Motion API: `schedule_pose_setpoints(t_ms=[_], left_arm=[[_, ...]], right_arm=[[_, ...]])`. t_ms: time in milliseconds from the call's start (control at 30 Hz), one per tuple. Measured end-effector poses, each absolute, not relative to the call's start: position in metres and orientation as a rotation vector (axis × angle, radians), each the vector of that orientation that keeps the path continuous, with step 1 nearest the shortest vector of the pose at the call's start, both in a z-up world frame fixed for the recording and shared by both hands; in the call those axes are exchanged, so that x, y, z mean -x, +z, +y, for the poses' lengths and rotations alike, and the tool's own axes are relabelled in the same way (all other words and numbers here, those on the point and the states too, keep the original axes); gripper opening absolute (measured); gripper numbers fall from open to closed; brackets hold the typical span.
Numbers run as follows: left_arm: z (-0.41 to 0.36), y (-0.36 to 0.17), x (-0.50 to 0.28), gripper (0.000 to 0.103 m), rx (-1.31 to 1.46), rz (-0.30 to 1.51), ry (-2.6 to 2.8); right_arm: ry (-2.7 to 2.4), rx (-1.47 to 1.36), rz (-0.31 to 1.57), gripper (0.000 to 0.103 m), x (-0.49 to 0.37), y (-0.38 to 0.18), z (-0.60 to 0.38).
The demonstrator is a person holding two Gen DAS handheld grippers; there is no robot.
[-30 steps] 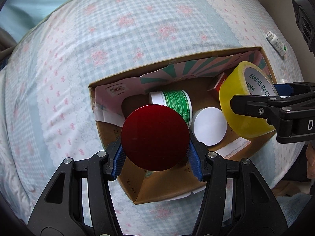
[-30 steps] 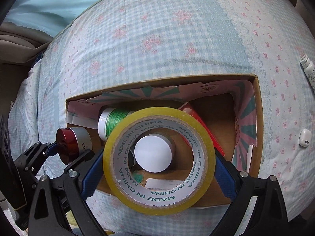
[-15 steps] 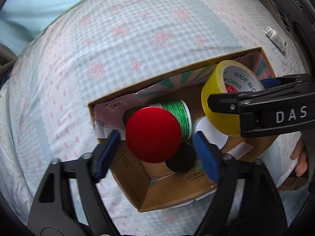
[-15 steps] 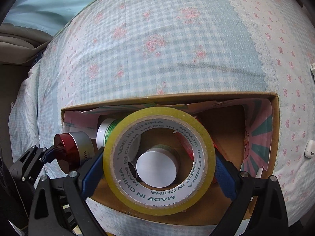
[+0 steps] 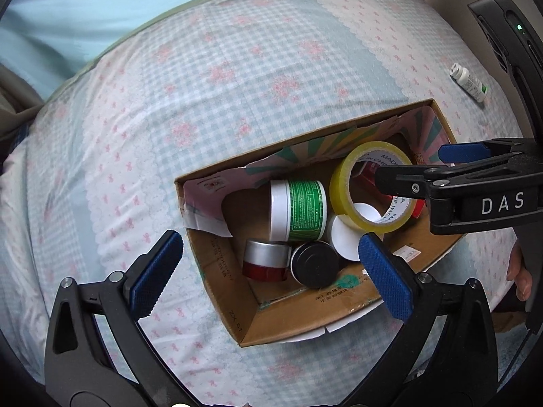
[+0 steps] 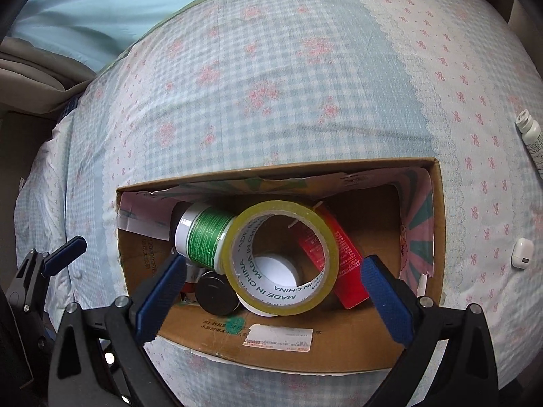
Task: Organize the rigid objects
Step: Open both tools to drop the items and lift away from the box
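Note:
An open cardboard box (image 5: pixel 298 322) (image 6: pixel 342 349) sits on the checked bedspread. Inside lie a red-lidded silver jar (image 5: pixel 266 259), a black round tin (image 5: pixel 315 264) (image 6: pixel 217 293), a green-labelled white jar (image 5: pixel 298 210) (image 6: pixel 203 237), a white lid (image 5: pixel 342 240), a red pack (image 6: pixel 342 264) and a yellow tape roll (image 5: pixel 370 190) (image 6: pixel 283 257) leaning on them. My left gripper (image 5: pixel 271 268) is open and empty above the box's near edge. My right gripper (image 6: pixel 271 291) is open and empty, just behind the tape roll.
A small white bottle (image 5: pixel 470 81) (image 6: pixel 531 139) lies on the bedspread at the far right. A small white case (image 6: pixel 522 254) lies right of the box. A pale blue sheet (image 5: pixel 101 10) lies behind the bed.
Both grippers opened. The red-lidded jar dropped from my left gripper into the box. The tape roll left my right gripper and now rests in the box.

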State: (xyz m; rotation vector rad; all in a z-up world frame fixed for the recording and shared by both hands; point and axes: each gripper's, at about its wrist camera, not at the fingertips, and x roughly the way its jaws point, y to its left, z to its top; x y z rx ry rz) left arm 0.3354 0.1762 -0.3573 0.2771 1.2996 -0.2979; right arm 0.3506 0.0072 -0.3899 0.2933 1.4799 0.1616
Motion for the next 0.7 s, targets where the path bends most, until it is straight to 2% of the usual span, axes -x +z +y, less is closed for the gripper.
schedule_pose_setpoints(t_ms=[333, 700], left_arm=[[0.183, -0.318, -0.309, 0.103, -0.271, 1.225, -0.278], [0.188, -0.263, -0.251, 0.103, -0.228, 1.15, -0.254]], right_arm=[[0.171, -0.234, 1.409, 0.102, -0.329, -0.351, 0.013], [0.173, -0.21, 1.263, 0.102, -0.277, -0.28, 0.011]])
